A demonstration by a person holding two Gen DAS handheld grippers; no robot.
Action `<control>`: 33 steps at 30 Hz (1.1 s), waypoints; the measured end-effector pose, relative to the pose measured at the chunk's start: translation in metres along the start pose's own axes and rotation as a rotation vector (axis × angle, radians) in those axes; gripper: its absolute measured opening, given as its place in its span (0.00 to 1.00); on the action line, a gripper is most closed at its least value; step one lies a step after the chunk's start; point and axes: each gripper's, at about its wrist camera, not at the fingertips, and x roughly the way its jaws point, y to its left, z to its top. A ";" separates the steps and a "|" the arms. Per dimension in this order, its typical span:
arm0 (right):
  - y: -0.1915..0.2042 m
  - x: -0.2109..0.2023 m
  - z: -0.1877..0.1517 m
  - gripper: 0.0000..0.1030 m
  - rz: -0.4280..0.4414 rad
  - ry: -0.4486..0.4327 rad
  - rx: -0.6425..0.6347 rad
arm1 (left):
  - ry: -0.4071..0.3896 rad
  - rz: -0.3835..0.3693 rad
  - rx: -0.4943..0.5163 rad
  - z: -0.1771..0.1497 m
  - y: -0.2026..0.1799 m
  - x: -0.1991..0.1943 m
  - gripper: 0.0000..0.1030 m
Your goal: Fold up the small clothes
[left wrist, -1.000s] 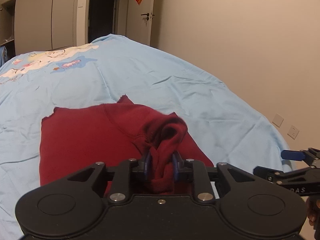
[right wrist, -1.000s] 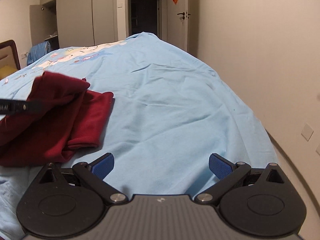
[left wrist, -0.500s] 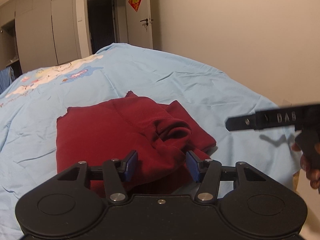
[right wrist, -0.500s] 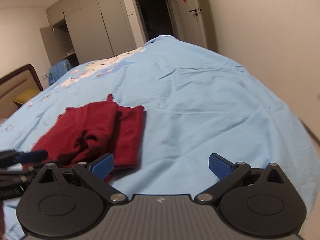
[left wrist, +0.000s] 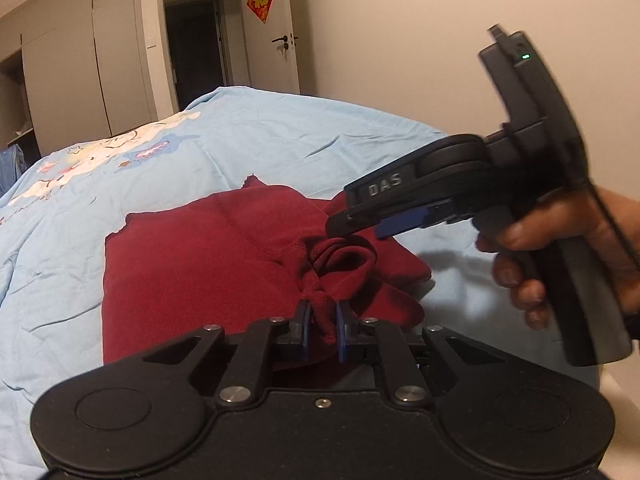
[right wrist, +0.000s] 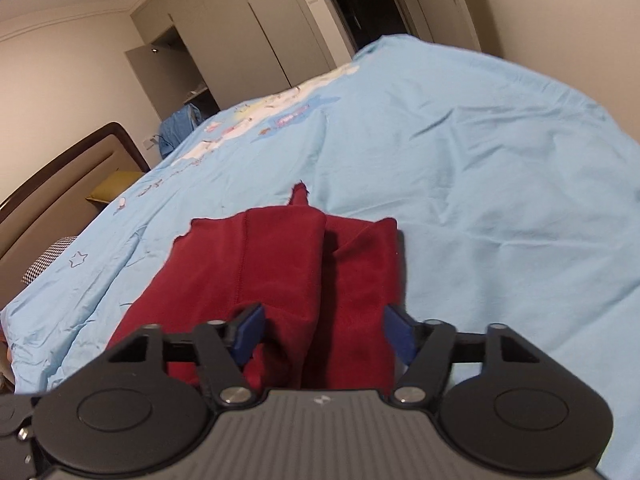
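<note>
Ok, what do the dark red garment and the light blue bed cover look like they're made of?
Dark red garment: looks like soft fleece or brushed knit, matte and slightly fuzzy, with a stitched seam and thick rounded folds; the exact fibre is unclear. Light blue bed cover: seemingly thin woven cotton or a blend, smooth and matte, with fine sharp creases and a printed cartoon pattern further up the bed.

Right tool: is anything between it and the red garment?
Nothing visible. The right tool already straddles the red garment's near folds, its jaws just closing. The left tool pinches a bunched fold alongside.
</note>
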 end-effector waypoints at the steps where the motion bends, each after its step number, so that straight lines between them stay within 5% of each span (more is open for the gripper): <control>1: -0.001 0.006 0.002 0.54 0.002 0.007 0.007 | -0.003 -0.001 -0.006 0.000 0.001 0.000 0.12; 9: 0.007 0.023 0.006 0.07 0.036 0.011 0.004 | -0.029 -0.011 -0.044 0.000 0.004 -0.003 0.09; 19: 0.007 -0.016 0.012 0.03 0.001 -0.110 -0.052 | -0.059 -0.084 -0.029 0.009 -0.007 -0.002 0.08; 33: -0.015 -0.020 -0.012 0.03 -0.053 -0.082 0.017 | -0.013 -0.131 -0.045 0.002 -0.006 0.010 0.08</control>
